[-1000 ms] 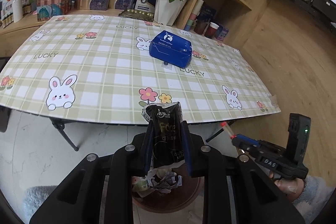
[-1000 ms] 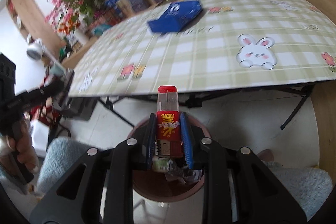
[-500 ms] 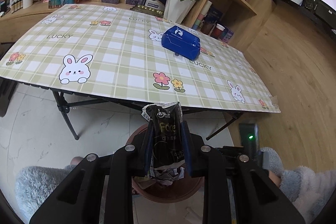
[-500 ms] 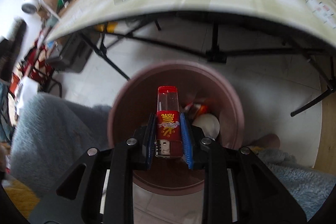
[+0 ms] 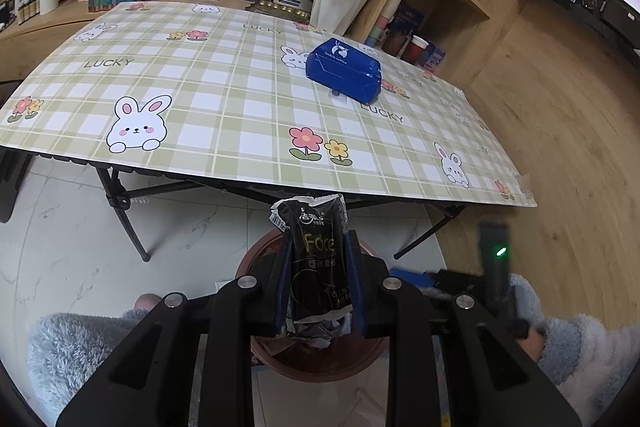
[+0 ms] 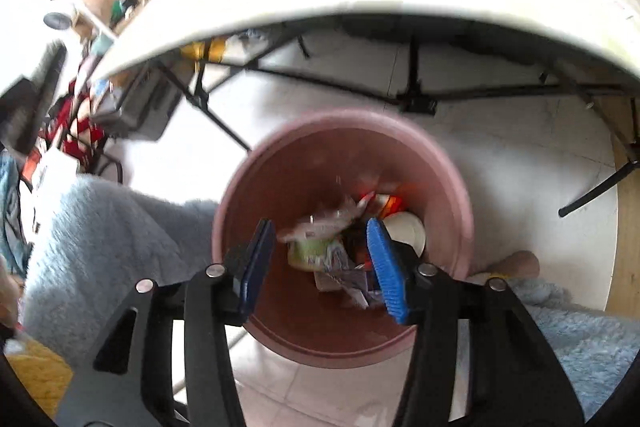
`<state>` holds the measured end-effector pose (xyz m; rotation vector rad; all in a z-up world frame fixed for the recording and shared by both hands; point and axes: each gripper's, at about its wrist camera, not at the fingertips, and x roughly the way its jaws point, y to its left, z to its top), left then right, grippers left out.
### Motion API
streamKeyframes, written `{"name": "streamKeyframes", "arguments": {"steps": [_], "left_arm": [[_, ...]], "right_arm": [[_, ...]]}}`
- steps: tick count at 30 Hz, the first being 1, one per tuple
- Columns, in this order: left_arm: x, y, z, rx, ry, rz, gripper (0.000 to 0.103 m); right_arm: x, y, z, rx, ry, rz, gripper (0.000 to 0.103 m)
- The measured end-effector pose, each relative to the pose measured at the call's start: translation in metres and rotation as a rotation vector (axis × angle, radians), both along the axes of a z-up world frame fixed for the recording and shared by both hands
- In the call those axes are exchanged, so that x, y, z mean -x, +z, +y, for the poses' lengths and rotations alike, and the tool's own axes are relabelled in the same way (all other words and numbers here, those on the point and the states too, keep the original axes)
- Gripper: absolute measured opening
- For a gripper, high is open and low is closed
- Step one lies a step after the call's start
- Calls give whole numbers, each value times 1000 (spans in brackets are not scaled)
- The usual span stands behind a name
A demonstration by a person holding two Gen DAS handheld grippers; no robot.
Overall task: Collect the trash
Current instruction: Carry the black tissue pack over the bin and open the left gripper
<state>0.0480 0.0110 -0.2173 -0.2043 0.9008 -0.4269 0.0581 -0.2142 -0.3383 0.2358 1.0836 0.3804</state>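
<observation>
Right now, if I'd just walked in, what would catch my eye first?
Probably the black tissue packet pinched upright in the left tongs, held above a pink bin on the floor. Next, the right tongs, open over that bin, with crumpled wrappers lying inside. Behind, a bunny-print table carries a blue box.

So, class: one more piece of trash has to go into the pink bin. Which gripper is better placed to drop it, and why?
Left. The left gripper is shut on the black packet above the pink bin; the right gripper is open and holds nothing.
</observation>
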Motion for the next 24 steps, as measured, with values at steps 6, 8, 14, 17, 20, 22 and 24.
{"name": "streamKeyframes", "arguments": {"steps": [6, 8, 14, 17, 20, 22, 24], "left_arm": [[-2, -6, -10, -14, -30, 31, 25], [-4, -10, -15, -22, -41, 46, 25], [-3, -20, -30, -64, -71, 77, 25], [-4, -26, -39, -89, -95, 95, 25], [-6, -33, -47, -109, -120, 120, 25], [-8, -41, -53, -126, -135, 146, 25], [-10, -50, -61, -144, -155, 165, 25]], "right_arm": [[6, 64, -37, 19, -129, -205, 91], [9, 79, -50, 23, -171, -254, 94], [15, 94, -79, -23, -268, -308, 98], [15, 90, -83, -51, -292, -279, 98], [20, 87, -83, -38, -294, -279, 98], [21, 81, -81, -42, -290, -272, 98], [23, 76, -83, -40, -298, -262, 98]]}}
